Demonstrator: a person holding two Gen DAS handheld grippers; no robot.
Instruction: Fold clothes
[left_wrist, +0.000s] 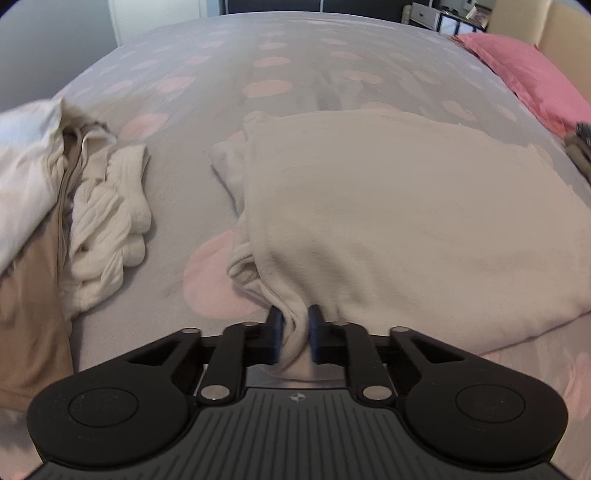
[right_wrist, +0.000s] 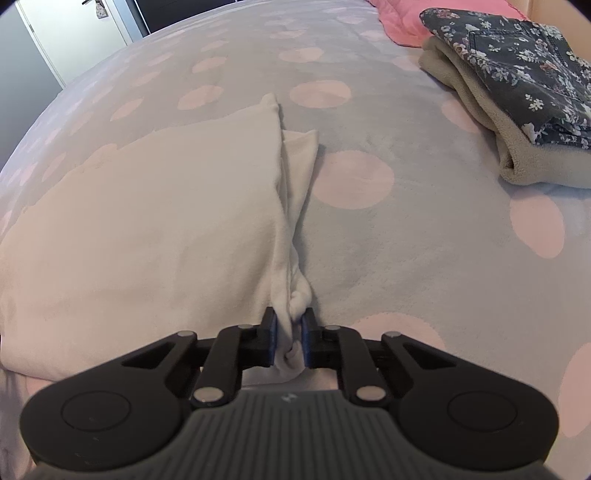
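Below, both black two-finger grippers, left (left_wrist: 294, 338) and right (right_wrist: 289, 341), pinch near corners of a cream fleece garment (left_wrist: 406, 229) on the pink-spotted grey bedspread (right_wrist: 406, 258); pinched fabric hides the pads.

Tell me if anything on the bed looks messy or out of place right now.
Mostly tidy. The cream garment lies flat, both grippers, left and right, pinching its near corners. Its side edges are bunched, with a sleeve poking out. At left, a pile of unfolded clothes lies crumpled.

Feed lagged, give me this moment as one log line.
left gripper: shut on cream garment | right gripper: shut on cream garment | garment flat on bed
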